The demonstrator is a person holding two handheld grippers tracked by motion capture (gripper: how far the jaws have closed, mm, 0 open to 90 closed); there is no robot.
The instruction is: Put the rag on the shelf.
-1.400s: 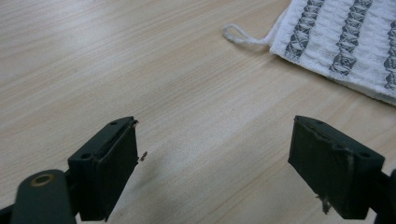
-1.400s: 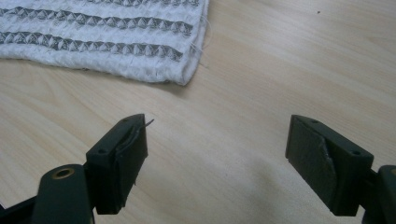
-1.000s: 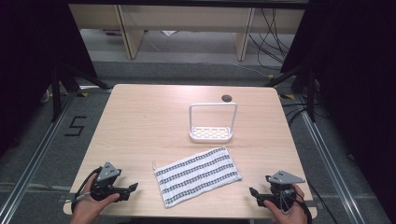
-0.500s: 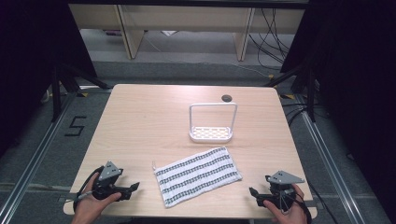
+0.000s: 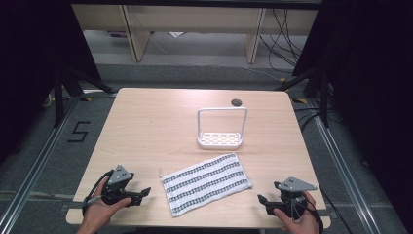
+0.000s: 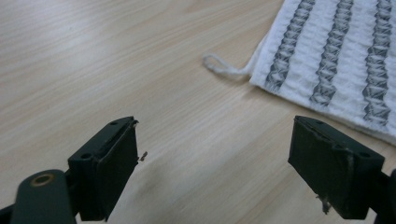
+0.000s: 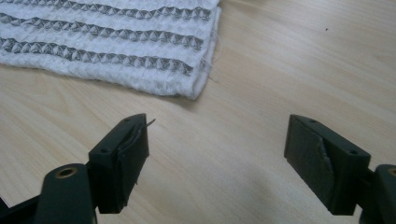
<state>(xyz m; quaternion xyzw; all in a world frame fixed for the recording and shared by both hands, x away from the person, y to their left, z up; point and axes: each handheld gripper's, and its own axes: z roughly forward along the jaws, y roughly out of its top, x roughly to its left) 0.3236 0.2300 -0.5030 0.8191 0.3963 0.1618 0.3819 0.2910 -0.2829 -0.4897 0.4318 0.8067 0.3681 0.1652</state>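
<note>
The left gripper (image 5: 142,193) and right gripper (image 5: 263,201) rest low on the table (image 5: 146,131), each held in a hand, jaws spread wide and gripping nothing. Between them a striped towel (image 5: 206,183) lies flat near the front edge, its loop (image 6: 219,66) pointing toward the left gripper. Beyond the towel stands a white rack (image 5: 220,127), with a dark hole (image 5: 236,102) behind it.
</note>
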